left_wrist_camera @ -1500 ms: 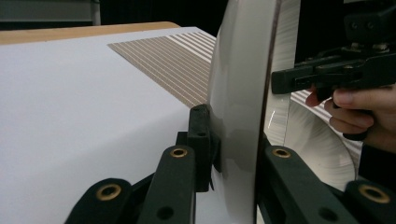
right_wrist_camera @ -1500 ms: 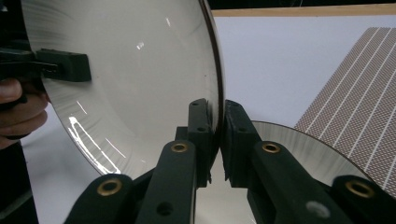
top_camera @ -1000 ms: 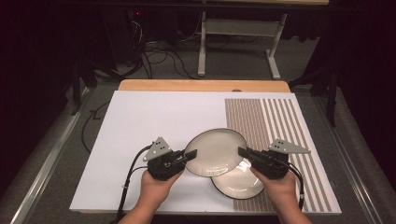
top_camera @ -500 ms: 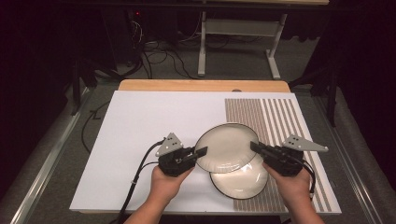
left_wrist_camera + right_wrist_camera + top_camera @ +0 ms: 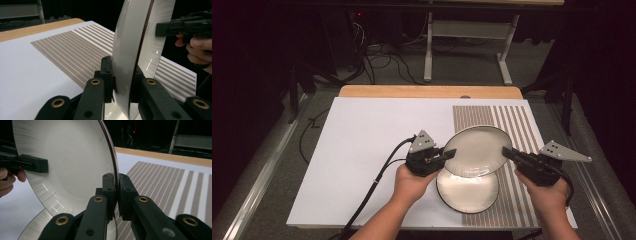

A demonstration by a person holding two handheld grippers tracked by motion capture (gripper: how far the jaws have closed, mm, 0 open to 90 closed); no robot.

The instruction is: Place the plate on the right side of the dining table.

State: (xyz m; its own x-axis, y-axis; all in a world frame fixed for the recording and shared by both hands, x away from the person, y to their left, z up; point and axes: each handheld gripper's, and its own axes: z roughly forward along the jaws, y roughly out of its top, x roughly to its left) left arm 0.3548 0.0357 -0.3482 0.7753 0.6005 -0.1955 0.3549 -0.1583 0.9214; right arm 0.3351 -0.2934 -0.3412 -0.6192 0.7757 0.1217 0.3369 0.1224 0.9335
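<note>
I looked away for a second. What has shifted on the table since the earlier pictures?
The upper plate, clamped at opposite rims by the left tongs and right tongs, has been carried up and toward the far right, onto the striped mat, so it overlaps less of the lower plate. Both hands went with it. The lower plate stayed put, and both grips stayed shut on the rim.

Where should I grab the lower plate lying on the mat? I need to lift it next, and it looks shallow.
Take the lower plate by its rim, the one raised part on a shallow dish, coming in level from the near edge. The upper plate, held at opposite rims by the left claw and right claw, overhangs its far side and probably blocks that approach.
</note>
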